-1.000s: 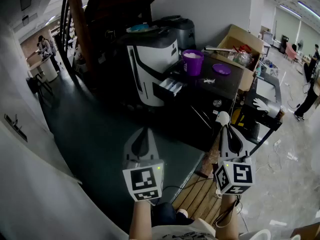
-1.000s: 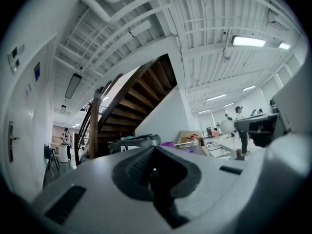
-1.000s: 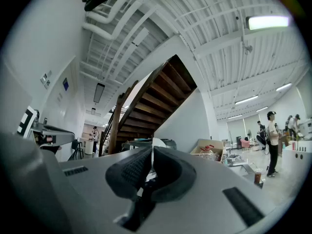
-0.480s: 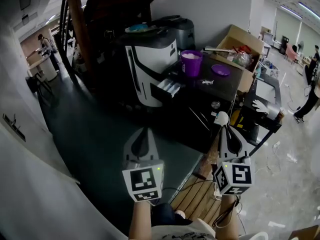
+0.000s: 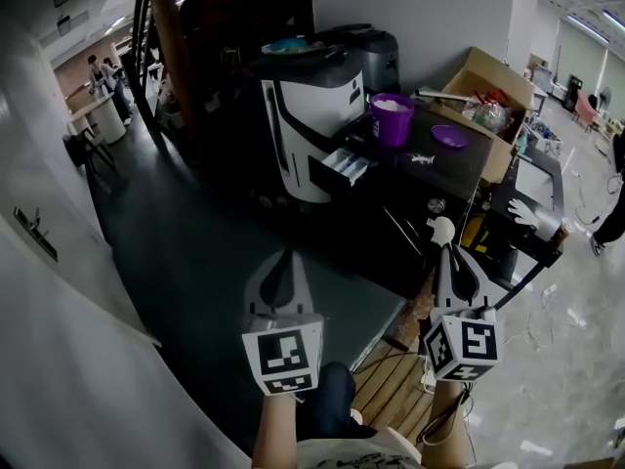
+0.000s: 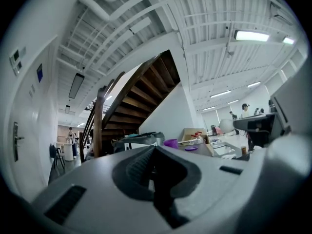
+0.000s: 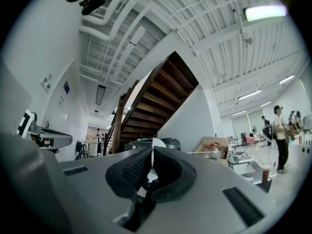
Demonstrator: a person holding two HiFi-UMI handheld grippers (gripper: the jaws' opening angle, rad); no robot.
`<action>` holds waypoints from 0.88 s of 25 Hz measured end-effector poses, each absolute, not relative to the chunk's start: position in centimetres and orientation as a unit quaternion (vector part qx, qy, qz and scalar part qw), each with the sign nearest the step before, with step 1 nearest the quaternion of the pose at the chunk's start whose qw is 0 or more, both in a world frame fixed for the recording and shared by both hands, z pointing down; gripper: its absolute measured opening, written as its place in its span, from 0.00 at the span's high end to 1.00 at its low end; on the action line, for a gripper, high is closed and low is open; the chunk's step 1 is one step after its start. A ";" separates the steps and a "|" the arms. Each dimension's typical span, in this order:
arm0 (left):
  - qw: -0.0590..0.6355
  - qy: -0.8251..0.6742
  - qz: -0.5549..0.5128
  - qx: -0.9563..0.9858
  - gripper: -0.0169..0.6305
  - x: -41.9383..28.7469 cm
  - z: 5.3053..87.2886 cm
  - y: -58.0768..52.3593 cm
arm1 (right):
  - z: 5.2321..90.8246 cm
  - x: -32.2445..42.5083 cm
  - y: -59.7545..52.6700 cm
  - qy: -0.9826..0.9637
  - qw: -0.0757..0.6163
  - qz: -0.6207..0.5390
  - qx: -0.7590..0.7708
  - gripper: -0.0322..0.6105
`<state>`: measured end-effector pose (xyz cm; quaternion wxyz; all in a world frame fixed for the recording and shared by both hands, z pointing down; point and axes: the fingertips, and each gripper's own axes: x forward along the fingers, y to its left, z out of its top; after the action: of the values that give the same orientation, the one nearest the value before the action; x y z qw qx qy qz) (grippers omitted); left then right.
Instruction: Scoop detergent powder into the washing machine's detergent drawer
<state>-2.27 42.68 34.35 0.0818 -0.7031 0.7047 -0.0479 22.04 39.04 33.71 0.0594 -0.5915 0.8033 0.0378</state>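
Observation:
The white and black washing machine [image 5: 303, 115] stands ahead of me, and its detergent drawer [image 5: 338, 168] is pulled open. On the black table to its right sits a purple tub [image 5: 393, 117] of white powder. Low in the head view, well short of the machine, my left gripper [image 5: 283, 256] is shut with nothing in it. My right gripper [image 5: 447, 248] is shut on a white scoop [image 5: 442, 230], whose rounded end sticks out past the jaws. In the right gripper view the scoop [image 7: 156, 144] shows as a thin white edge between the pads. Both grippers point up toward the ceiling.
A purple lid or dish [image 5: 449, 137] and a small white item [image 5: 422, 159] lie on the black table [image 5: 459, 169]. A cardboard box [image 5: 488, 84] of clutter stands behind. A dark staircase [image 5: 186, 37] rises at the left. A white glove [image 5: 527, 213] lies at the right, and people stand far off.
The machine and table have drifted a little right and nearer in the head view as the person moves. Both grippers hold the same pose, and the scoop stays in the right one.

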 end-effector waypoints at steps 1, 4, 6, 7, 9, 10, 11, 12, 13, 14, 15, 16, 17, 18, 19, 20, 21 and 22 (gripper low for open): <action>0.080 0.707 -0.048 -0.701 0.97 -2.6 34.5 42.6 | 33.8 21.8 38.9 0.804 0.058 0.038 -0.590 0.92; 0.075 0.714 -0.047 -0.695 0.97 -3.3 34.9 42.0 | 34.1 21.4 38.1 0.807 0.054 0.038 -0.587 0.92; 0.073 0.715 -0.046 -0.694 0.97 -3.4 35.0 41.4 | 34.3 21.3 37.5 0.809 0.051 0.040 -0.584 0.92; 0.074 0.715 -0.046 -0.694 0.97 -3.3 35.0 41.0 | 34.4 21.2 37.2 0.810 0.050 0.040 -0.583 0.92; 0.074 0.715 -0.045 -0.694 0.97 -3.3 35.0 40.1 | 34.5 21.0 36.3 0.812 0.048 0.040 -0.581 0.92; 0.074 0.714 -0.044 -0.695 0.97 -3.2 35.0 39.5 | 34.5 20.9 35.7 0.812 0.048 0.040 -0.580 0.92; 0.074 0.713 -0.044 -0.695 0.97 -3.2 35.0 38.9 | 34.5 20.8 35.1 0.813 0.047 0.040 -0.580 0.92; 0.074 0.713 -0.044 -0.696 0.97 -3.1 35.1 38.2 | 34.5 20.7 34.4 0.813 0.047 0.040 -0.579 0.92; 0.075 0.712 -0.044 -0.697 0.97 -3.1 35.1 37.5 | 34.5 20.6 33.7 0.813 0.048 0.041 -0.579 0.92; 0.075 0.712 -0.044 -0.697 0.97 -3.3 35.2 36.7 | 34.5 20.4 32.9 0.813 0.048 0.041 -0.578 0.92; 0.075 0.711 -0.044 -0.697 0.97 -3.4 35.3 35.8 | 34.5 20.2 32.1 0.814 0.048 0.042 -0.578 0.92; 0.075 0.711 -0.044 -0.698 0.97 -3.6 35.4 34.9 | 34.6 20.0 31.2 0.814 0.048 0.043 -0.578 0.92; 0.074 0.710 -0.045 -0.699 0.97 -3.7 35.5 33.9 | 34.6 19.8 30.3 0.814 0.047 0.043 -0.578 0.92; 0.074 0.709 -0.045 -0.700 0.97 -3.9 35.5 32.8 | 34.6 19.6 29.3 0.814 0.047 0.043 -0.578 0.92; 0.074 0.708 -0.045 -0.701 0.97 -4.1 35.5 31.7 | 34.6 19.4 28.2 0.813 0.047 0.043 -0.579 0.92; 0.074 0.707 -0.044 -0.702 0.97 -4.2 35.5 30.4 | 34.6 19.1 27.0 0.813 0.046 0.043 -0.579 0.92; 0.074 0.706 -0.043 -0.703 0.97 -4.4 35.4 29.1 | 34.5 18.9 25.8 0.812 0.045 0.044 -0.580 0.92; 0.074 0.705 -0.043 -0.705 0.97 -4.6 35.3 27.7 | 34.4 18.6 24.5 0.812 0.044 0.044 -0.580 0.92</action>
<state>-4.63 27.75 35.29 0.0736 -0.7045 0.7046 -0.0430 18.55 24.48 34.42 0.0439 -0.5804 0.8120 0.0436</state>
